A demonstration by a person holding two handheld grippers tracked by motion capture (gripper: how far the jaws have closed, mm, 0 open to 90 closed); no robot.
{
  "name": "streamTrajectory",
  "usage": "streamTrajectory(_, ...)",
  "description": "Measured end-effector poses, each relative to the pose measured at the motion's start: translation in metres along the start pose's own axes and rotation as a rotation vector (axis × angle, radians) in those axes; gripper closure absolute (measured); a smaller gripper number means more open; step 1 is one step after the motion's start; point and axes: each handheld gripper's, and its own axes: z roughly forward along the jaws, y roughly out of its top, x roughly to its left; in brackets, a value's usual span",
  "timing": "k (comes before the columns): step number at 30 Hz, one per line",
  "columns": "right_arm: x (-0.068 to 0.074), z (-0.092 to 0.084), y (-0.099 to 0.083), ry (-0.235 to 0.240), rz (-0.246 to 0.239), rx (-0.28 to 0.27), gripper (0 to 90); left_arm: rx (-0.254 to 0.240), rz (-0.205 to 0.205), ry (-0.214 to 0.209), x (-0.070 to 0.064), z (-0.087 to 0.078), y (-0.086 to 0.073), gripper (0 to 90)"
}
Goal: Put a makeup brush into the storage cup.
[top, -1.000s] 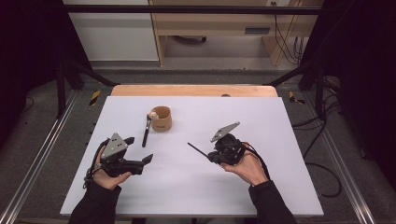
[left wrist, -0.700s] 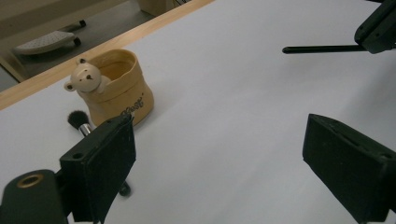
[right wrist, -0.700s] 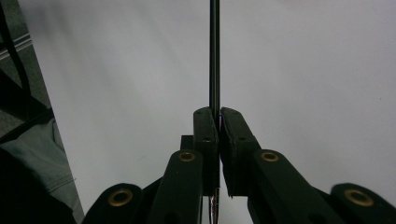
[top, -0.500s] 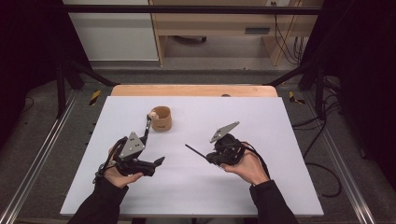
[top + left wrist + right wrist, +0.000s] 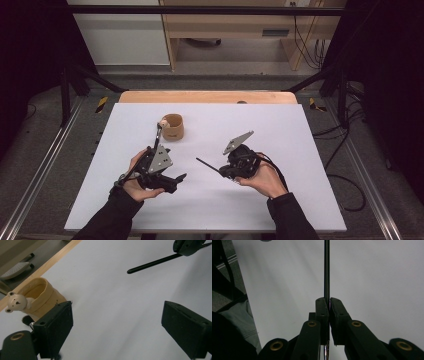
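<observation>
Since the earlier frame our left gripper (image 5: pixel 172 180) has slid from near the table's (image 5: pixel 310 150) left edge toward its middle, jaws wide apart and empty. Our right gripper (image 5: pixel 223 171) has kept still near the middle, palm cupped beneath, jaws clamped on a thin black rod (image 5: pixel 207 164) pointing left. Toward the far edge stands a tan, rounded holder (image 5: pixel 173 128) with a small bear figure (image 5: pixel 163 122).
</observation>
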Motion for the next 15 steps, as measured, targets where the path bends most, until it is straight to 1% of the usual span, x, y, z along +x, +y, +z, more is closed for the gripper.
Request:
streamTrajectory(1,0.001,0.001,0.000,0.001,0.008,-0.002,85.8,0.002,0.006,0.000,-0.001,0.001,0.001,9.5)
streamTrajectory(2,0.000,0.001,0.000,0.005,0.005,0.000,85.8,0.007,0.016,0.001,-0.002,0.001,0.001,9.5)
streamTrajectory(3,0.000,0.001,0.000,0.007,-0.003,0.003,85.8,0.005,0.018,-0.001,-0.003,0.001,0.002,9.5)
streamTrajectory(4,0.001,0.001,0.001,0.006,0.004,0.006,85.8,0.003,0.021,-0.002,-0.003,0.002,0.003,9.6)
streamTrajectory(8,0.001,0.002,0.001,0.018,-0.011,0.013,85.7,-0.002,0.032,-0.006,-0.005,0.003,0.005,9.8)
streamTrajectory(12,0.003,0.003,0.002,0.020,-0.014,0.017,85.8,0.011,0.052,-0.011,-0.008,0.003,0.007,10.2)
streamTrajectory(14,0.004,0.004,0.002,0.019,-0.013,0.021,85.8,0.004,0.051,-0.012,-0.011,0.005,0.007,10.3)
streamTrajectory(15,0.004,0.004,0.003,0.020,-0.017,0.023,85.8,0.016,0.072,-0.014,-0.011,0.005,0.008,10.3)
